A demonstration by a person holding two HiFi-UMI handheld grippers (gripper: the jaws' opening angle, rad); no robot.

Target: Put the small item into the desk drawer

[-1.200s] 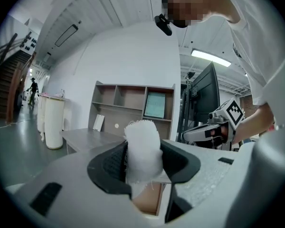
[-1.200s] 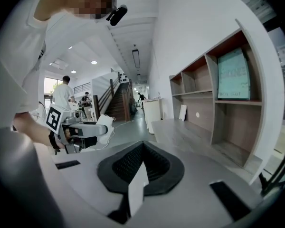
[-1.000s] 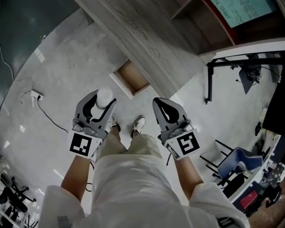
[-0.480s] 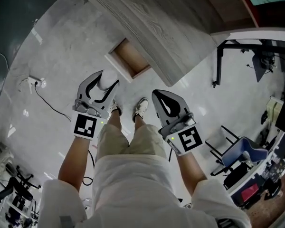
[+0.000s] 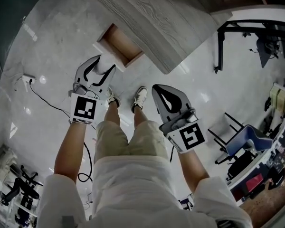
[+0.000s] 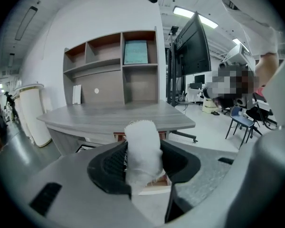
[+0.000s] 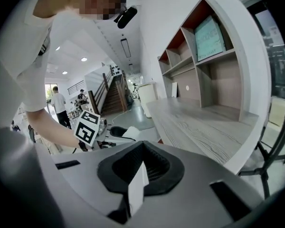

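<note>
My left gripper (image 5: 100, 66) is shut on the small item, a white roll of soft cloth (image 5: 103, 69), held over the floor just short of the open wooden drawer (image 5: 118, 44). The drawer sticks out from under the grey wood desk (image 5: 152, 18). In the left gripper view the white roll (image 6: 142, 148) stands upright between the dark pads of that gripper (image 6: 143, 163), with the desk (image 6: 114, 113) and the drawer's brown front (image 6: 118, 136) behind it. My right gripper (image 5: 160, 93) hangs beside my right leg, shut with nothing in it, as the right gripper view also shows (image 7: 140, 167).
My shoes (image 5: 140, 96) stand on the pale floor below the drawer. A cable and power strip (image 5: 26, 80) lie at the left. A black stand (image 5: 237, 32) and a blue chair (image 5: 244, 144) are at the right. Wall shelves with a screen (image 6: 135, 52) rise behind the desk.
My left gripper has moved forward with the white roll, closer to the open drawer. The head view has tilted, so desk and drawer sit higher in the picture. The right gripper has barely moved.
</note>
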